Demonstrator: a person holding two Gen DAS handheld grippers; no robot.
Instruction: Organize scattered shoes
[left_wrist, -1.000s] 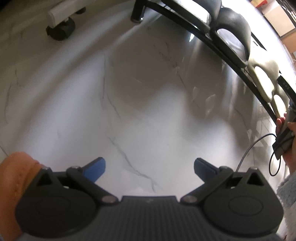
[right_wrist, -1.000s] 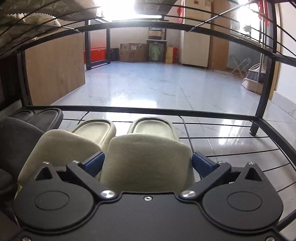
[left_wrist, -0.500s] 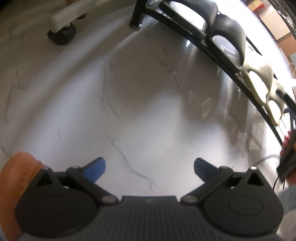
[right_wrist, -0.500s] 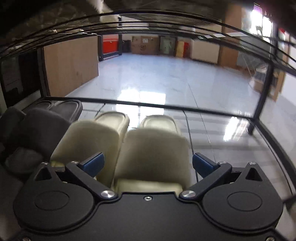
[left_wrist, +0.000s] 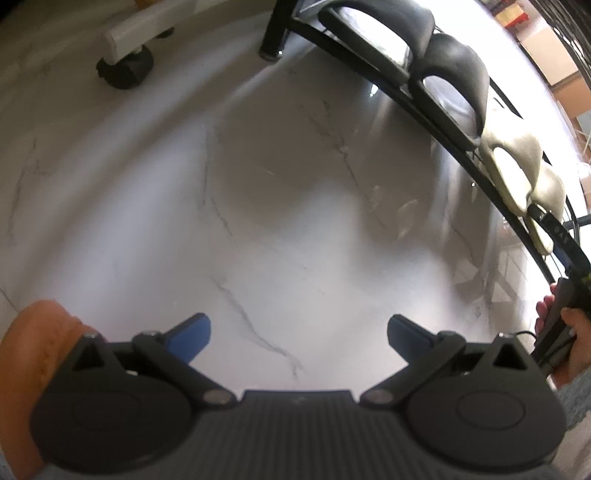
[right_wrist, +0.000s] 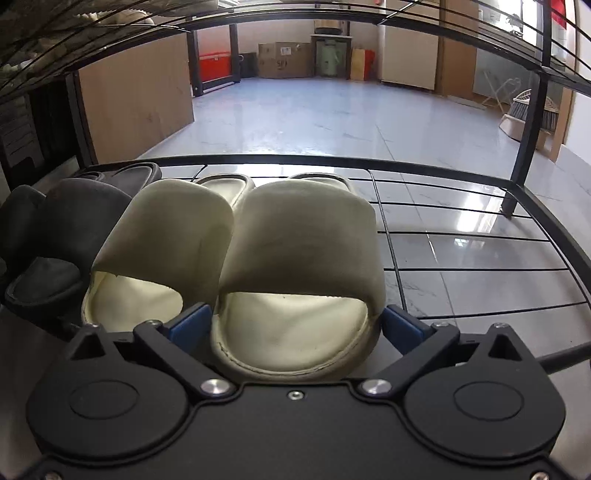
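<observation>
Cream slides parked on the low rack shelf, jaws apart on both grippers.

Right gripper (right_wrist: 295, 326) at the near edge of the black wire rack (right_wrist: 461, 236), jaws spread to either side of the right cream slide (right_wrist: 299, 266), blue pads just beside its heel, contact impossible to tell. Left cream slide (right_wrist: 166, 240) touching it, dark grey slides (right_wrist: 70, 229) further left on the same shelf. Cardboard boxes (right_wrist: 282, 59) far across the floor, printing too small to read. Left gripper (left_wrist: 297, 332) over bare marble floor (left_wrist: 258, 203), jaws wide apart, gripping nothing. Black caster (left_wrist: 125, 70) far left. No legible writing on the slides.
</observation>
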